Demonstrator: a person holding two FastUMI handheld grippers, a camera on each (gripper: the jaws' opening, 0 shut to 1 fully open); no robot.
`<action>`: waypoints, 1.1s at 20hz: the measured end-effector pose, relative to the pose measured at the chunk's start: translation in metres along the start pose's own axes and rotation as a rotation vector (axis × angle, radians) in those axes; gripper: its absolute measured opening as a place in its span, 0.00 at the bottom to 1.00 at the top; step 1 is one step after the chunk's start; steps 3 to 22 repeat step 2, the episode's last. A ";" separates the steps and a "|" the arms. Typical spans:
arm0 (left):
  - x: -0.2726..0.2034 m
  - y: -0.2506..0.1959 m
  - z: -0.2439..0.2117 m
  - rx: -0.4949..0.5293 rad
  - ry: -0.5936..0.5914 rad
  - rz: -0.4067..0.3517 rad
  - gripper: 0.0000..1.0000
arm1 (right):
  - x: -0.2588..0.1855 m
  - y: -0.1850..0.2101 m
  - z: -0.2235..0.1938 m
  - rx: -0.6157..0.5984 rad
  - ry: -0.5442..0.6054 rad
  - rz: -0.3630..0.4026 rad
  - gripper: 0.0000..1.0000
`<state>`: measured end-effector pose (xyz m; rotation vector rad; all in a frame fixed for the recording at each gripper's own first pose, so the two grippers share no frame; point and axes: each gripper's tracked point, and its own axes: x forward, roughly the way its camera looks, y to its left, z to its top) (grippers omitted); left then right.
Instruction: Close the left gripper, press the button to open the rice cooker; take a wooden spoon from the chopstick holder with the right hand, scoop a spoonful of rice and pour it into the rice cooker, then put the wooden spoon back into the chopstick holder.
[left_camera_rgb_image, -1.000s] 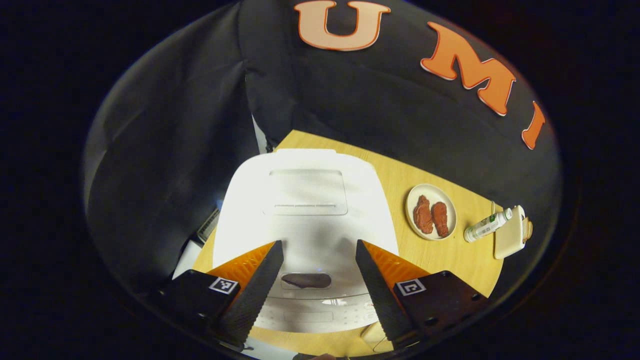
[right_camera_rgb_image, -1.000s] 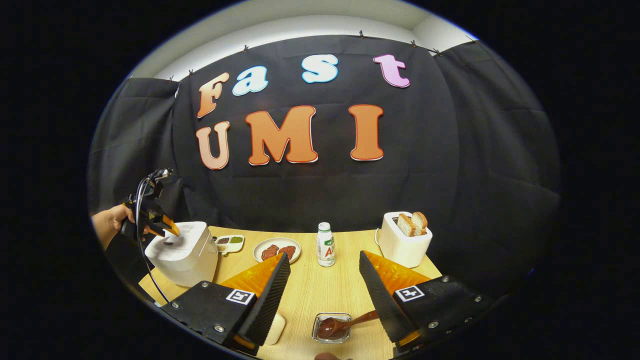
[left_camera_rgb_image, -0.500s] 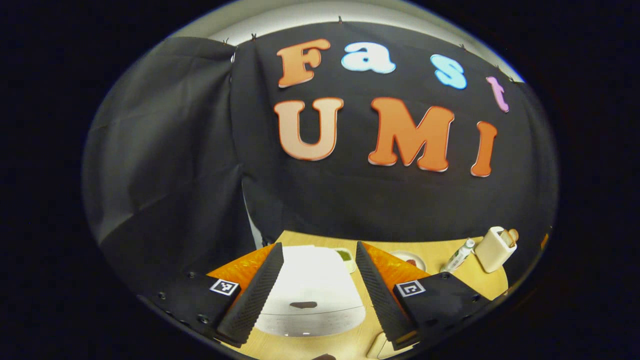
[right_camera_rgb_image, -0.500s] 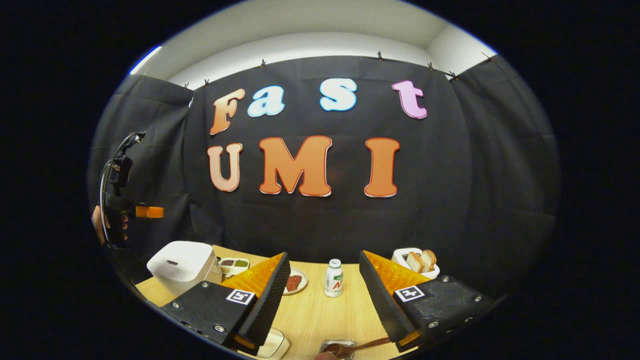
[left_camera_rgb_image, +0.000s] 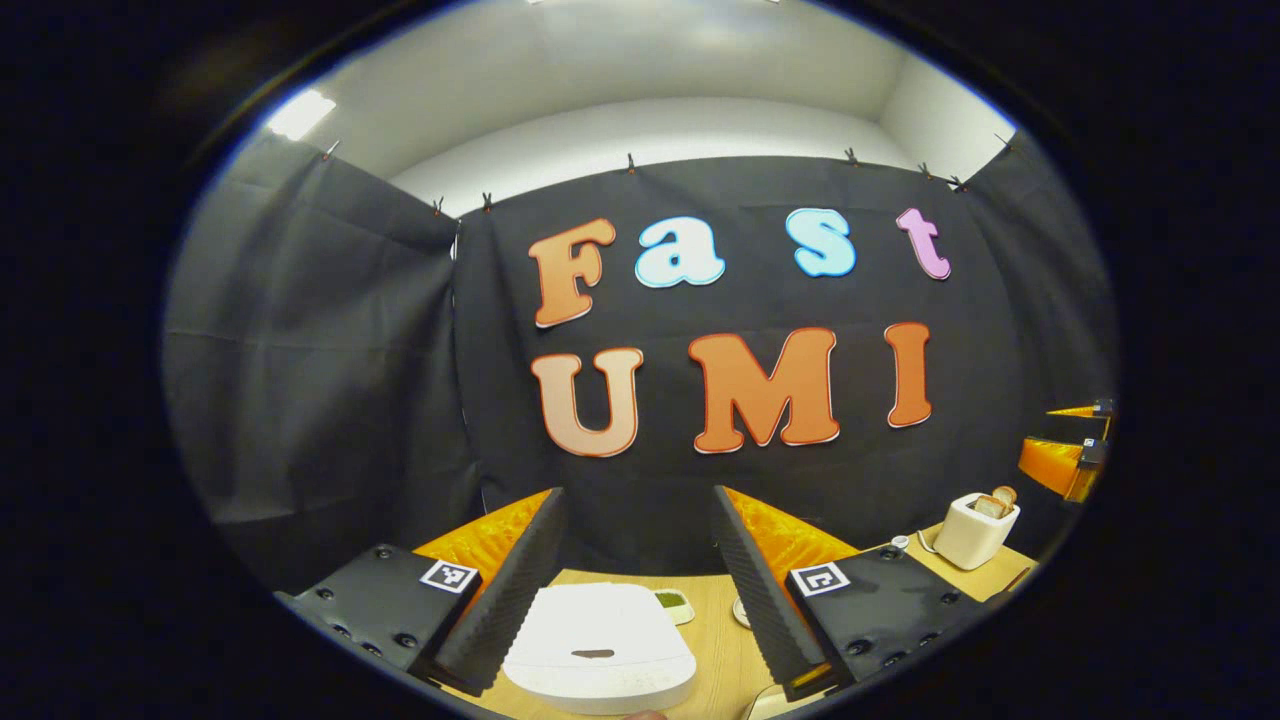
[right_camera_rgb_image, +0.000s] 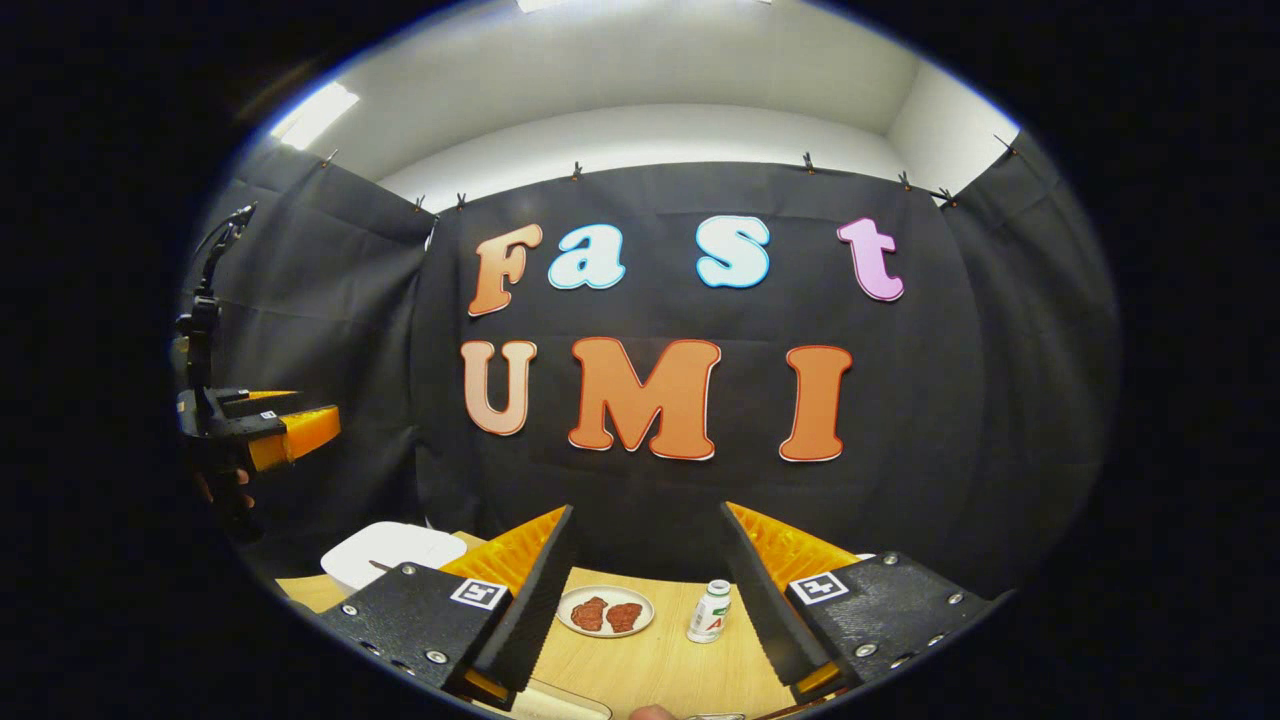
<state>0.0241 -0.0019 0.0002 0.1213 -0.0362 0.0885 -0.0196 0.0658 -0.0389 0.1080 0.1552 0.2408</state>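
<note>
Below the left hand-held gripper (left_camera_rgb_image: 640, 575), the white rice cooker (left_camera_rgb_image: 598, 662) sits lid down on the counter (left_camera_rgb_image: 722, 655), between its spread, empty fingers. Raised likewise (fingers apart, empty), the right hand-held gripper (right_camera_rgb_image: 646, 590) frames a plate of meat (right_camera_rgb_image: 605, 611) and a bottle (right_camera_rgb_image: 709, 611).

Right gripper (right_camera_rgb_image: 640, 590) fingers (right_camera_rgb_image: 535, 600) spread above plate (right_camera_rgb_image: 605, 613) and bottle (right_camera_rgb_image: 709, 611).

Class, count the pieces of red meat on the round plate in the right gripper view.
2. Both lie on the plate, side by side: one piece to the left, the other piece to the right. The bottle stands to the plate's right.
</note>
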 end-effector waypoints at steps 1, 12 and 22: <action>-0.006 -0.007 0.003 -0.005 -0.018 -0.011 0.96 | -0.001 0.003 0.001 0.003 -0.005 0.009 0.87; -0.010 -0.014 0.003 -0.013 -0.027 -0.023 0.98 | 0.000 0.006 0.000 0.005 -0.003 0.009 0.87; -0.010 -0.014 0.003 -0.013 -0.027 -0.023 0.98 | 0.000 0.006 0.000 0.005 -0.003 0.009 0.87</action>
